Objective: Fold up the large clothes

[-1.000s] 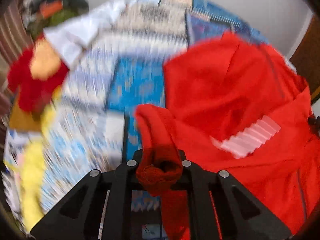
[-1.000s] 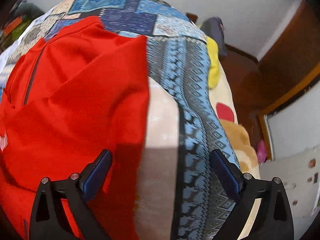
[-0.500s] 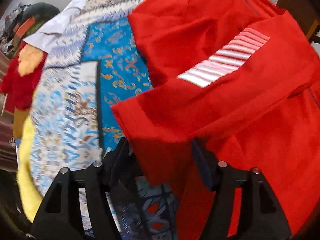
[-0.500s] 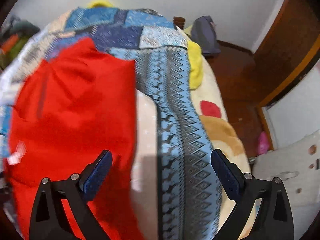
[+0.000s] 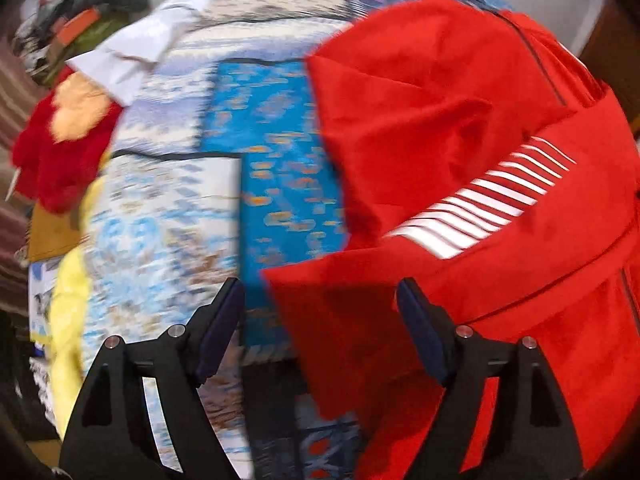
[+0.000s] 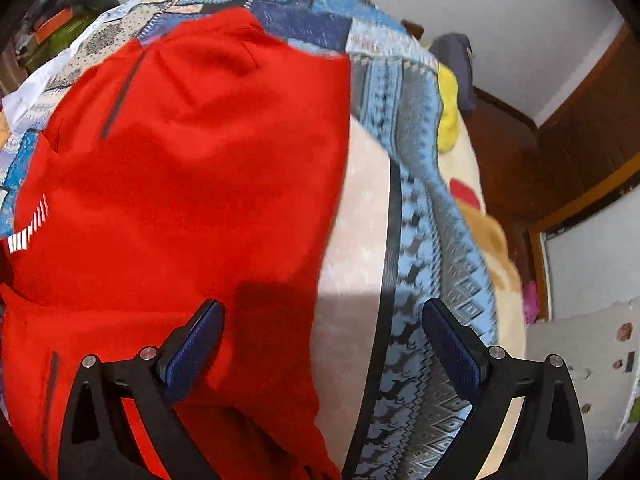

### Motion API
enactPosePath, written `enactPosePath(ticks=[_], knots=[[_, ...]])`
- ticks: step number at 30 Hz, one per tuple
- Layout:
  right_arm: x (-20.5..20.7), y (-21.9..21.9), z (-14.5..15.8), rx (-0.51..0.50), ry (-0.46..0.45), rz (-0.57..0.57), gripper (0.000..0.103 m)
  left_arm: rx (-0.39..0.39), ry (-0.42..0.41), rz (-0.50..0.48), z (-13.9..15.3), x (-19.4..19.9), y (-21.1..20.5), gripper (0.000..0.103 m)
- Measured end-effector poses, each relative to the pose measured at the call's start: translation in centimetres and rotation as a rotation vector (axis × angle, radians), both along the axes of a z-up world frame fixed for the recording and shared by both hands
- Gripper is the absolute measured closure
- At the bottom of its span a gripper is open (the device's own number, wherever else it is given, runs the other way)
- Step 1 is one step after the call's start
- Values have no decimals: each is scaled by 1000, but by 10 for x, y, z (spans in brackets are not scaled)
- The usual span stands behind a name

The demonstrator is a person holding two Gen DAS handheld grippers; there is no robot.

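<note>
A large red garment (image 5: pixel 460 152) with white stripes (image 5: pixel 492 204) lies on a bed with a blue patchwork cover (image 5: pixel 276 152). One sleeve lies folded across its body. My left gripper (image 5: pixel 320 308) is open and empty, hovering over the sleeve end (image 5: pixel 344 304). In the right wrist view the red garment (image 6: pixel 192 168) fills the left half. My right gripper (image 6: pixel 322 328) is open and empty above the garment's right edge and the cover (image 6: pixel 416 208).
A white cloth (image 5: pixel 148 40), a red and orange plush item (image 5: pixel 60 136) and a yellow blanket (image 5: pixel 68 320) lie at the bed's left side. A plush blanket (image 6: pixel 480 224), a dark bag (image 6: pixel 456 56) and wooden floor (image 6: pixel 540 152) are on the right.
My left gripper carried the red sleeve across the garment, opened and let it go. It now sits wide open above the laid sleeve. My right gripper stayed open, shifting slightly.
</note>
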State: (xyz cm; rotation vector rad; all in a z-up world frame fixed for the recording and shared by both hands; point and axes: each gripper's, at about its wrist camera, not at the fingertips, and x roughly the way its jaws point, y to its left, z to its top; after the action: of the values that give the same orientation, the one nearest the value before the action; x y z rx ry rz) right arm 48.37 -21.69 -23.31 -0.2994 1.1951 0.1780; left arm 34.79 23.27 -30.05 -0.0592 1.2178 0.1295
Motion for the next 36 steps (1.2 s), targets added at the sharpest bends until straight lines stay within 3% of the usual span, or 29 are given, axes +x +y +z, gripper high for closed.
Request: enactPosePath(ticks=[3, 5, 7, 9, 10, 12, 19, 22, 25, 27, 29, 31, 33, 36], knots=[[-2, -13, 0, 38, -10, -25, 1, -82, -37, -45, 1, 5, -22, 25], [-3, -15, 0, 20, -22, -21, 0, -87, -26, -47, -5, 9, -32, 27], [-4, -15, -1, -8, -41, 3, 0, -57, 30, -44, -21, 16, -43, 54], [-6, -15, -1, -18, -53, 8, 0, -26, 69, -37, -34, 22, -49, 100], [-7, -14, 0, -27, -61, 10, 0, -7, 64, -34, -35, 23, -52, 103], [-8, -14, 2, -43, -75, 14, 0, 27, 22, -49, -27, 24, -59, 103], [-2, -31, 7, -96, -109, -43, 0, -18, -108, -108, 26, 37, -79, 103], [3, -48, 6, -92, -106, -93, 0, -29, -92, -105, 22, 55, -85, 103], [9, -60, 4, -49, -72, -131, 0, 17, -28, -112, -3, 64, -92, 98], [11, -60, 5, -50, -66, -136, 0, 21, 32, -108, -20, 64, -93, 90], [11, -56, 5, -74, -69, -121, 0, 5, 41, -104, -24, 62, -88, 88], [9, -51, 10, -84, -77, -107, 1, -48, 33, -97, -13, 60, -76, 79], [7, -46, 20, -61, -88, -87, 1, -81, 1, -92, 3, 57, -64, 62], [6, -35, 40, 1, -121, -59, 1, -22, -61, -88, 30, 54, -47, 47]])
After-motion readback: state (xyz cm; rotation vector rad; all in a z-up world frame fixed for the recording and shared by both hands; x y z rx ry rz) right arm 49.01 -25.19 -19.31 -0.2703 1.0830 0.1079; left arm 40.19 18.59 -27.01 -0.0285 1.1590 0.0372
